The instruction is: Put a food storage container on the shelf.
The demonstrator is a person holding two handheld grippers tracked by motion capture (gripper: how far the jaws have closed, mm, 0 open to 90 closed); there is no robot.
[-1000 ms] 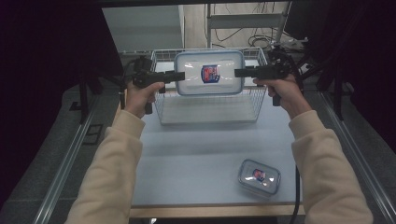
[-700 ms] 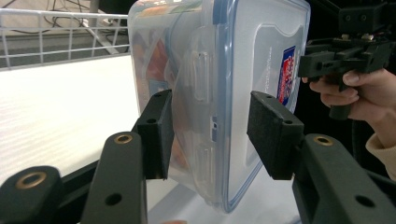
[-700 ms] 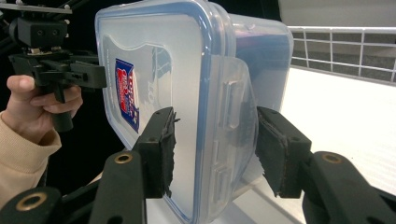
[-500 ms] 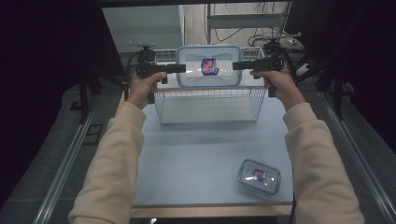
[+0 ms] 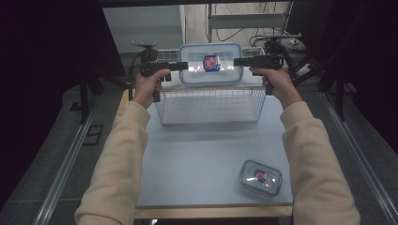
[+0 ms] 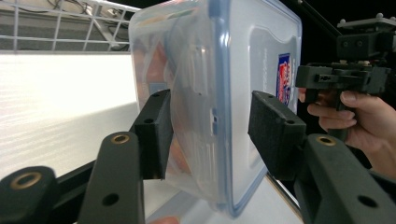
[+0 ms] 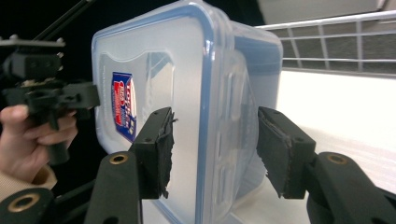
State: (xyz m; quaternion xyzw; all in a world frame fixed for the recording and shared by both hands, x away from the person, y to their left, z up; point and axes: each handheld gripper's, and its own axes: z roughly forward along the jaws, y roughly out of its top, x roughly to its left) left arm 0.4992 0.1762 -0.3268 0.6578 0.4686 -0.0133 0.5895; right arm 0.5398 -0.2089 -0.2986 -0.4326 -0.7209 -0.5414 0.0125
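No wording can be read anywhere. The lid of the large container [image 5: 210, 63] I have between my tongs bears a red-and-blue sticker [image 5: 211, 62]; its lettering is too small and blurred to make out. In my gripper views the sticker appears edge-on and stays illegible. The small container [image 5: 260, 177] on the table [image 5: 202, 154] bears a similar sticker, also unreadable.

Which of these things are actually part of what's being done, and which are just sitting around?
In use:
- large lidded container, between both grippers' jaws
- left gripper
- right gripper
- wire basket below it

Lying about:
- small lidded container near the table's front edge
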